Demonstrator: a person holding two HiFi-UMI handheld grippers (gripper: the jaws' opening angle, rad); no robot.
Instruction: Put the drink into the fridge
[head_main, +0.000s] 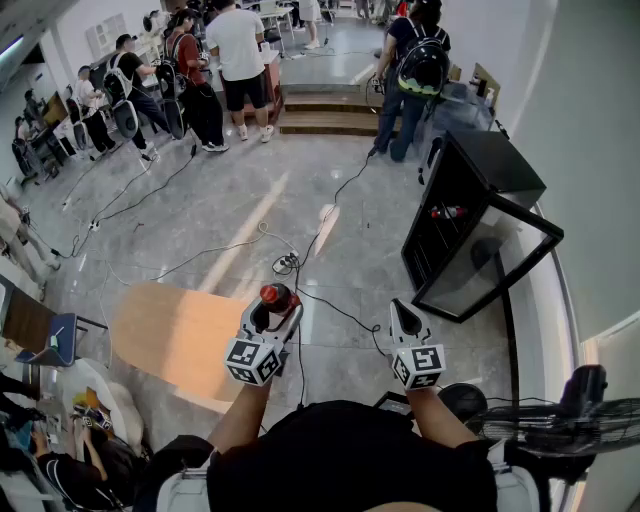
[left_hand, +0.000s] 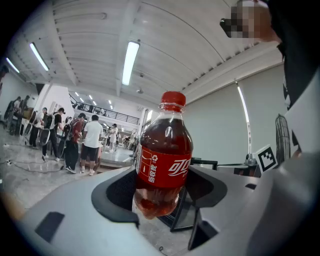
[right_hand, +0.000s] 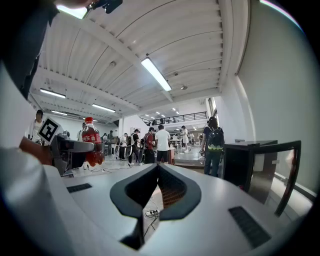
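My left gripper (head_main: 276, 305) (left_hand: 162, 194) is shut on a small cola bottle (head_main: 277, 297) (left_hand: 165, 160) with a red cap and red label, held upright between the jaws. The bottle (right_hand: 91, 145) also shows at the left of the right gripper view. My right gripper (head_main: 404, 316) (right_hand: 158, 167) is beside it, shut with nothing in it. A black fridge (head_main: 470, 200) (right_hand: 245, 162) stands on the floor ahead to the right. Its glass door (head_main: 490, 265) (right_hand: 282, 167) hangs open towards me, and a red thing lies on a shelf inside.
A light wooden table (head_main: 180, 335) lies under and left of my left gripper. Cables and a power strip (head_main: 286, 263) run across the grey floor ahead. Several people (head_main: 235, 60) stand at the back near steps (head_main: 325, 115). A black fan (head_main: 560, 420) is at my right.
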